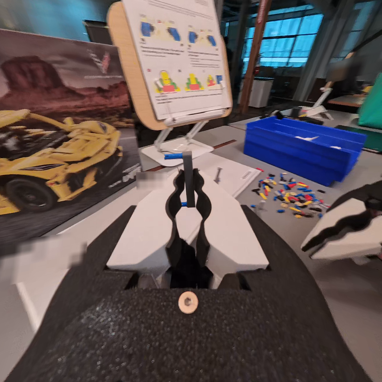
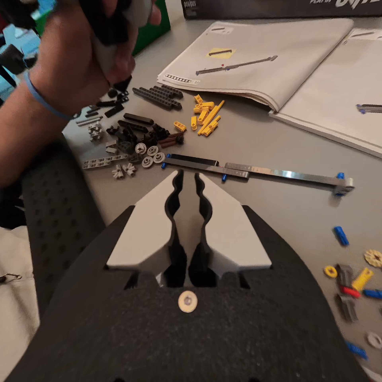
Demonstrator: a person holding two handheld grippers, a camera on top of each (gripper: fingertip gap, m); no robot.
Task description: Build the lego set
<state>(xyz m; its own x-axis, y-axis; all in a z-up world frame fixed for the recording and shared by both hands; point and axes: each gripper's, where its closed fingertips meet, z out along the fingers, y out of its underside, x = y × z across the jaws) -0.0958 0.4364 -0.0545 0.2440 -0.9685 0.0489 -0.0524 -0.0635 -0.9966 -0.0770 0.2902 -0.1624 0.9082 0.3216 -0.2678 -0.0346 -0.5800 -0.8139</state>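
The left tongs (image 1: 188,175) are squeezing a dark grey beam (image 1: 189,179) and holding it upright above the surface (image 1: 289,237). A blue pin (image 1: 173,156) is sticking out sideways near the top of the beam, and another little blue pin (image 1: 184,204) is poking out near its bottom end. Behind it, a yellow car box (image 1: 62,132) is standing on the left, a sheet of pictures on a stand (image 1: 177,62) is leaning in the middle, and a blue bin (image 1: 299,148) is sitting on the right. A pile of small coloured pieces (image 1: 289,196) is lying in front of the bin.

The right tongs (image 2: 188,175) are standing a little apart with nothing between them. Their tips are hanging just in front of a long grey and black build (image 2: 258,172) lying flat on the surface. Black pieces (image 2: 157,96), yellow pieces (image 2: 206,115) and grey round pieces (image 2: 149,155) are lying in groups beyond it. An open booklet (image 2: 268,62) is lying farther back. A hand (image 2: 72,57) is holding the other tool at the top left
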